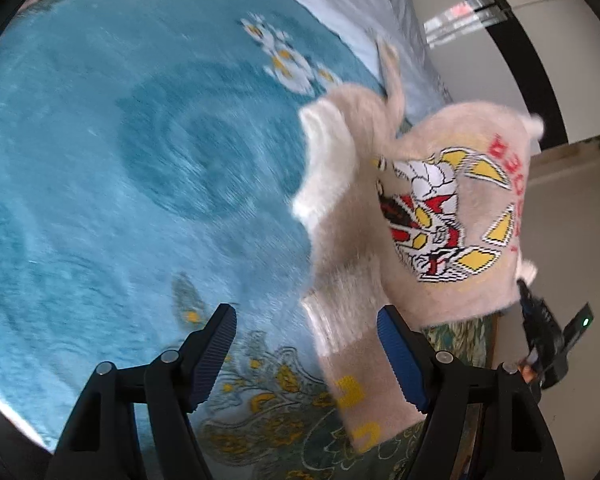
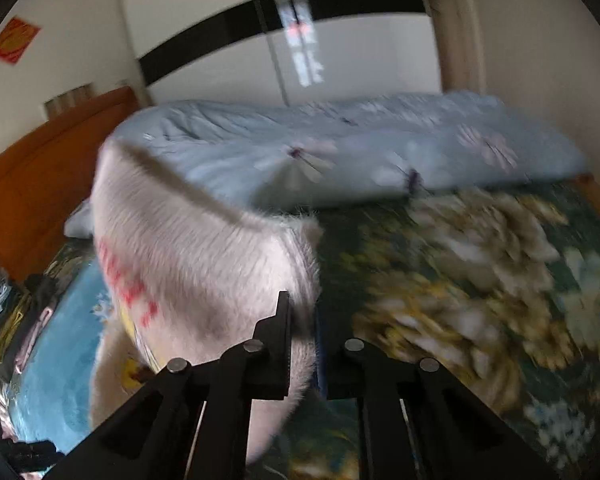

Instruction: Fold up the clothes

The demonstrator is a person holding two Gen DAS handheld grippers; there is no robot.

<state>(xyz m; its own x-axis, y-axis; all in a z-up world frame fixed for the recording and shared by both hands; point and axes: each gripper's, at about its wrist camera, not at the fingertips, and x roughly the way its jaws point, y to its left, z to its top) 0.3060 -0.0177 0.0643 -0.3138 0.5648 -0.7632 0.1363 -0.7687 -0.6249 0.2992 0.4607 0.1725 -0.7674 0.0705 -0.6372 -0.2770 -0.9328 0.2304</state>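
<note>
From my left wrist camera, my left gripper [image 1: 307, 354] stands with its jaws spread wide and nothing between them. Ahead of it and off to the right, a fuzzy beige sweater [image 1: 428, 208] with a cartoon print and red lettering hangs in the air, bunched and blurred with motion. One long part of it, probably a sleeve, trails down just inside my right-hand finger [image 1: 400, 360], though I cannot tell whether it touches the pad. Beyond the sweater's far edge I can see my other tool. Below and to the left of my fingers spreads a blue blanket [image 1: 120, 160].

From my right wrist camera, my right gripper [image 2: 304, 332] is clamped on an edge of the sweater [image 2: 188, 260], the fuzzy knit squeezed between the two fingers and ballooning up and to the left. Ahead lies a flowered bedspread [image 2: 480, 280], and past that a pale blue quilt [image 2: 340, 148].

As I judge it, the folding is far from finished: the sweater is lifted off the bed, shapeless, with no neat crease showing. It needs to be spread flat, then sleeves and body folded.
</note>
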